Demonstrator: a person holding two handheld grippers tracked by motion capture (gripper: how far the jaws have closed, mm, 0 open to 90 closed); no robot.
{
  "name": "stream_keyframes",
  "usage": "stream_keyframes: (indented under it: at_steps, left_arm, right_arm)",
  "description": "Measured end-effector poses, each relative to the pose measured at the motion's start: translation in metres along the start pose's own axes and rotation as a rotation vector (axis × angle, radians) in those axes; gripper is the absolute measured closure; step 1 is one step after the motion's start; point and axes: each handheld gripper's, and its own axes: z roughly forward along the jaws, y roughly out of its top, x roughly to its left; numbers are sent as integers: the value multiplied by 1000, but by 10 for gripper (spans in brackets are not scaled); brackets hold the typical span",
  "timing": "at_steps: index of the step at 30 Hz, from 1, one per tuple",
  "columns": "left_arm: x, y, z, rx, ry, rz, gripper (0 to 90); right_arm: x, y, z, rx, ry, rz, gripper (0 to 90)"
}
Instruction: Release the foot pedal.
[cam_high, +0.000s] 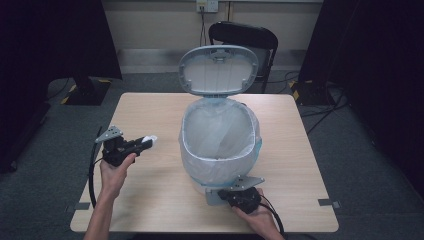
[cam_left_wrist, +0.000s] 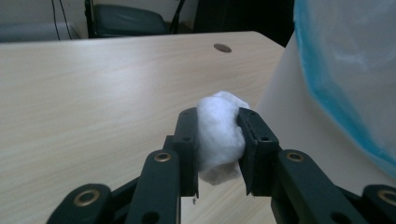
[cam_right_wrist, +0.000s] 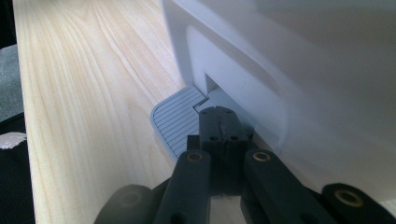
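A white pedal bin (cam_high: 219, 135) with a clear liner stands mid-table, its grey lid (cam_high: 218, 70) raised upright. My left gripper (cam_high: 145, 144) hovers left of the bin, shut on a white wad of cotton (cam_high: 149, 140), which the left gripper view shows squeezed between the pads as the cotton wad (cam_left_wrist: 218, 135) beside the bin's wall (cam_left_wrist: 299, 116). My right gripper (cam_high: 235, 192) sits at the bin's near base with its jaws shut together, its tips resting on the grey ribbed pedal (cam_right_wrist: 175, 122) under the bin body (cam_right_wrist: 289, 70).
The wooden table (cam_high: 150, 115) has bare room left and right of the bin. A black chair (cam_high: 245, 37) stands behind the far edge. Dark curtains and a stand base (cam_high: 87, 90) flank the table on the floor.
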Motion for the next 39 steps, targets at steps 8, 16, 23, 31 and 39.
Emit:
stream_keyframes:
  at_steps: [8,16,23,31,39]
  left_arm:
    - [-8,17,-14,-54,8,7,707]
    - [-19,44,-33,-129,-16,48,705]
    - [-30,60,-43,-171,-43,81,706]
    - [-48,86,-53,-231,-70,136,704]
    - [-70,112,-62,-294,-114,186,704]
  right_arm:
    - [0,0,0,0,2,-3,900]
    - [0,0,0,1,0,1,900]
    - [0,0,0,2,-2,4,900]
    - [0,0,0,1,-3,3,900]
    - [0,0,0,1,0,9,900]
